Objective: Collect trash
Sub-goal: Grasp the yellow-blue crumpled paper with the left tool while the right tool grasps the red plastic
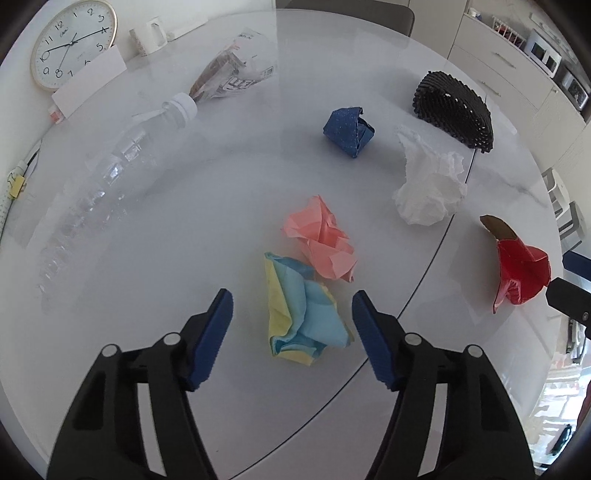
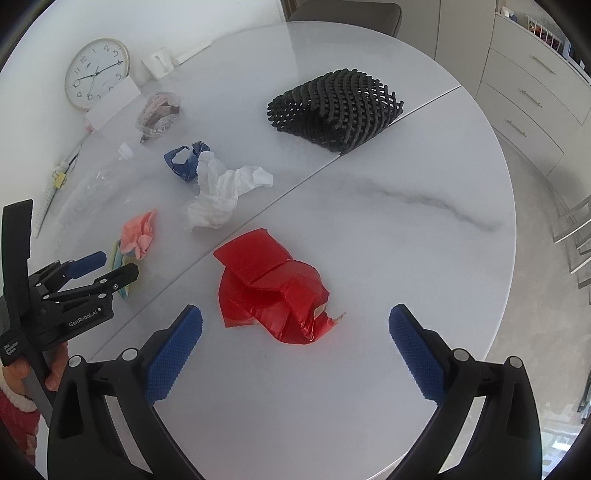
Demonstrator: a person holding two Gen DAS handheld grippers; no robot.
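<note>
My left gripper (image 1: 291, 306) is open, its blue pads on either side of a crumpled blue-and-yellow paper (image 1: 301, 314) on the white round table (image 1: 166, 258). A crumpled pink paper (image 1: 321, 240) lies just beyond it. My right gripper (image 2: 295, 321) is open around a crumpled red paper (image 2: 273, 288), which also shows in the left wrist view (image 1: 521, 269). A white tissue wad (image 1: 428, 184) (image 2: 221, 192), a dark blue paper ball (image 1: 349, 131) (image 2: 184, 162) and a black mesh basket (image 1: 454, 107) (image 2: 336, 107) lie farther back. The left gripper also shows in the right wrist view (image 2: 110, 266).
A clear plastic bottle (image 1: 110, 177) lies at the left. A clear snack wrapper (image 1: 232, 70) (image 2: 159, 114), a wall clock (image 1: 72, 40), a white mug (image 1: 153, 35) and a card stand at the back left. Drawers (image 2: 532, 96) stand at the right.
</note>
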